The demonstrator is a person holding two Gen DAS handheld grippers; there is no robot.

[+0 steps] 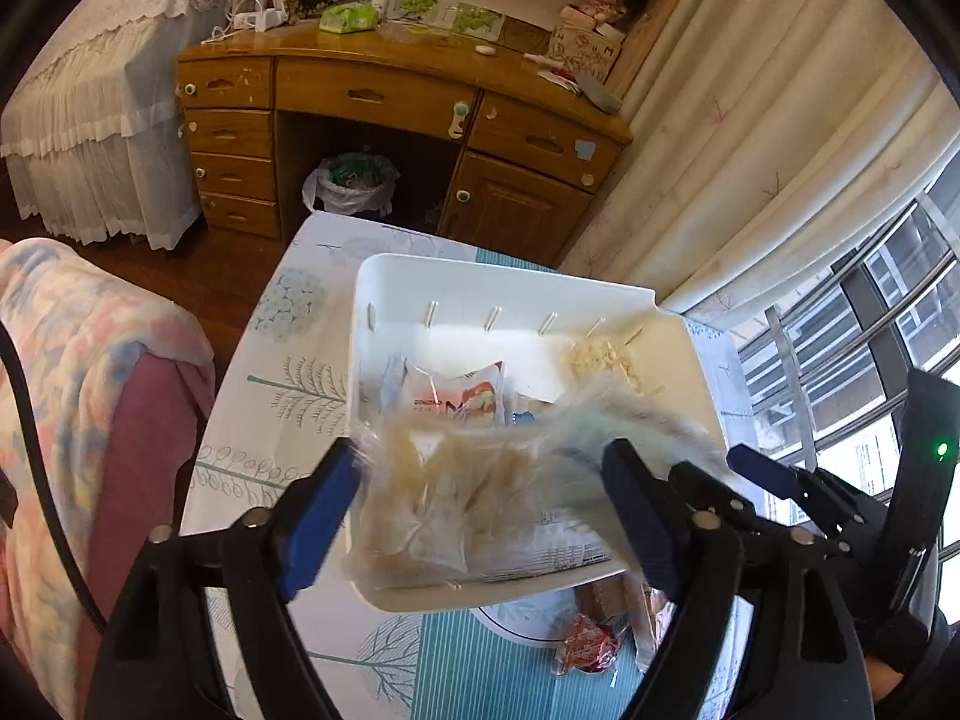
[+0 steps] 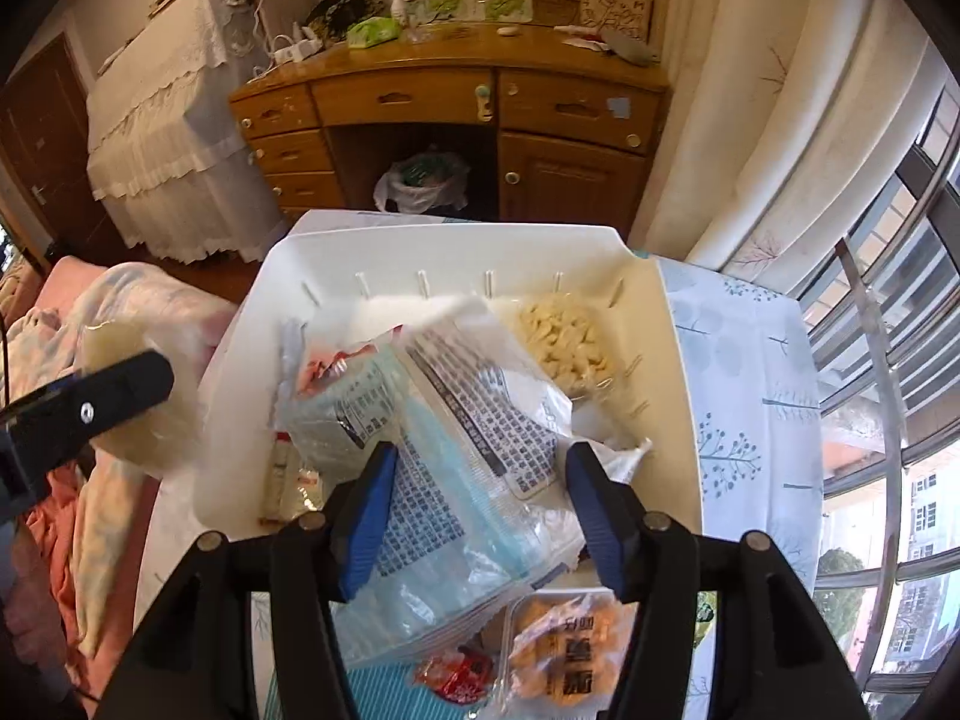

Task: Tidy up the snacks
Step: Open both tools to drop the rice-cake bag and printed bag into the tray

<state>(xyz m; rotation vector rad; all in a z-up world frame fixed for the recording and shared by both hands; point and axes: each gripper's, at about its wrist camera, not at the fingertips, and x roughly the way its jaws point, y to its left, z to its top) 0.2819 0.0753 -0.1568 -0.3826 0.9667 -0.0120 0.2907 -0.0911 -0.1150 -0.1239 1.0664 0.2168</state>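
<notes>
Right gripper (image 2: 480,510) over near edge of white tray (image 2: 240,396), pointing down; blue pads (image 2: 366,516) apart, printed blue-white bag (image 2: 456,456) between them, contact unclear; bag overhangs tray's near rim; pale snack pack (image 2: 564,336) in tray's far right; small red-white packet (image 2: 318,372) at left under bag; orange snack tub (image 2: 564,654) and red wrapper (image 2: 456,672) on tablecloth (image 2: 744,390) below tray; other gripper's finger (image 2: 114,390) at left, beside blurred pale bag (image 2: 138,384); desk (image 2: 456,102) behind.
</notes>
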